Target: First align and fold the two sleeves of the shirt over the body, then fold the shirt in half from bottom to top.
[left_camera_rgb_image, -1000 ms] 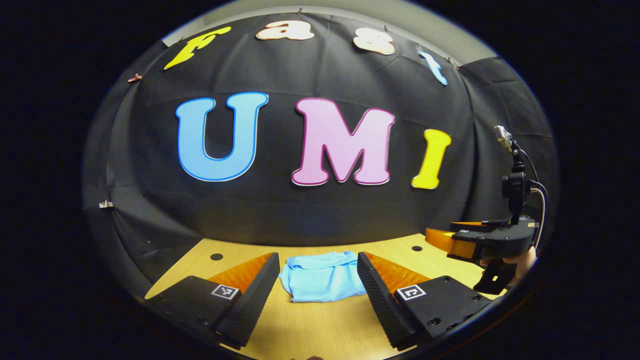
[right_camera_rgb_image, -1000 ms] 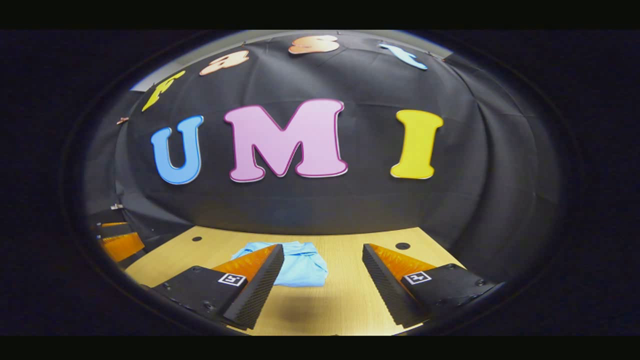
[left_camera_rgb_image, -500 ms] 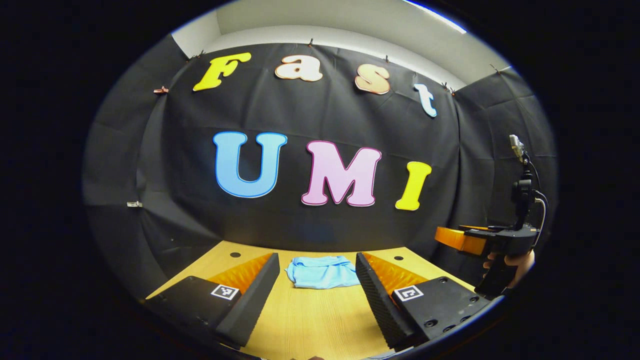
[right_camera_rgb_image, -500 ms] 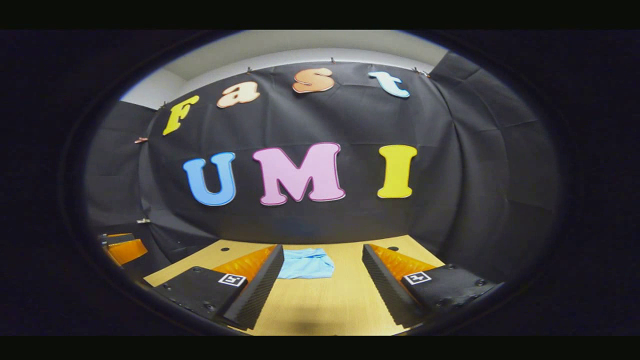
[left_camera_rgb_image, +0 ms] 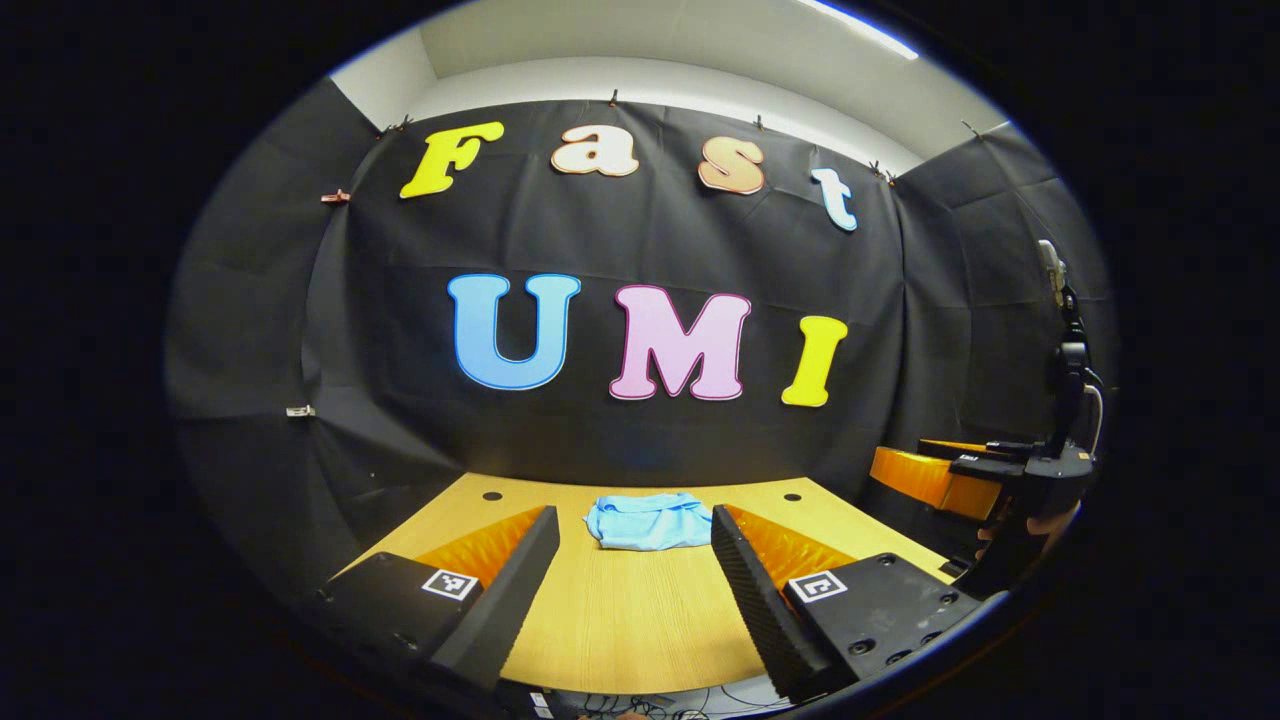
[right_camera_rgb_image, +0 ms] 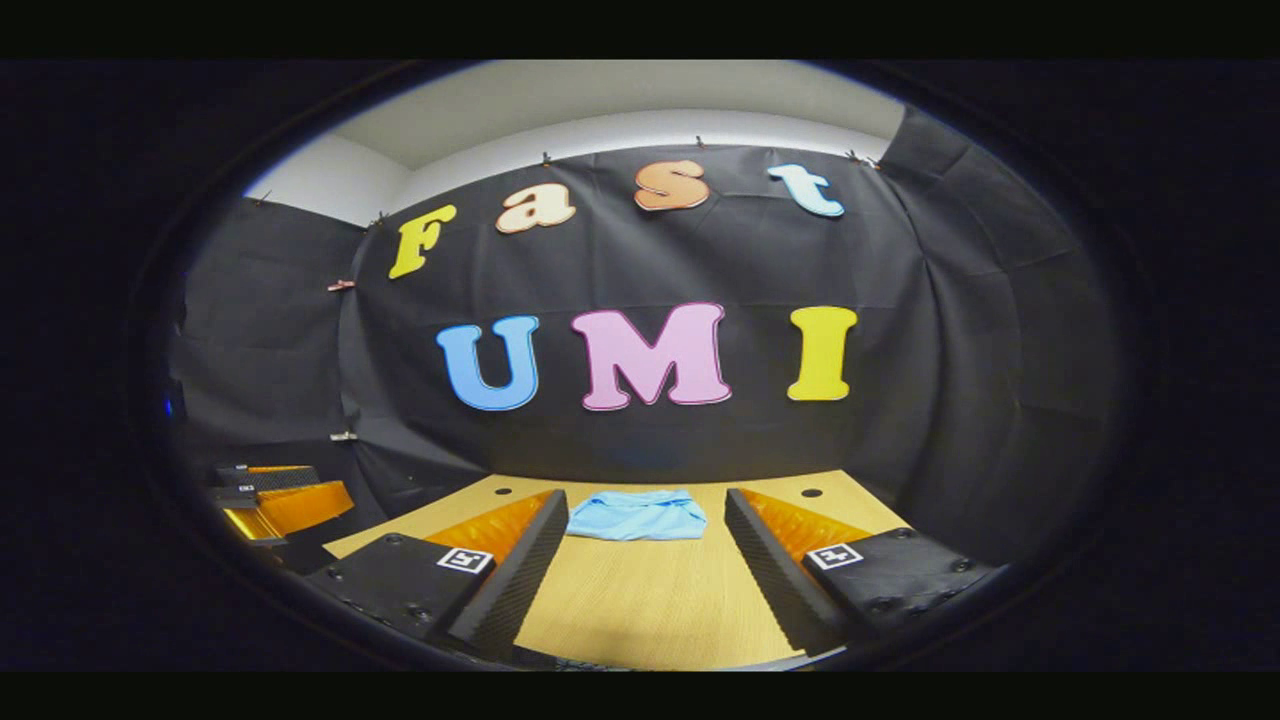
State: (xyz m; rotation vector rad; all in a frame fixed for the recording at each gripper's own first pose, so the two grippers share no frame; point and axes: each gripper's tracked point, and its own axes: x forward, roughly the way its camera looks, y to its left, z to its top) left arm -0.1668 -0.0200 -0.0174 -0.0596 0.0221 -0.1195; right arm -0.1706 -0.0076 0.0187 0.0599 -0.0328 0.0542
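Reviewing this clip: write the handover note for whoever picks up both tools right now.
Left tool: open, holding nothing, raised above the near end of the table.
Right tool: open, holding nothing, also at the near end.
Shirt: a compact light blue bundle lying at the far end of the table, touched by neither tool.
Done: sleeves look folded in and the shirt looks folded in half.
Left: nothing obvious; check that the edges are neat, which is hard to judge from here.

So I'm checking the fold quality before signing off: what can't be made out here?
- Shirt, left gripper view: too small and far to tell whether the sleeves lie aligned.
- Shirt, right gripper view: its near-left corner sits behind the right gripper finger.
- Table: near edge cut off by the view's rim.
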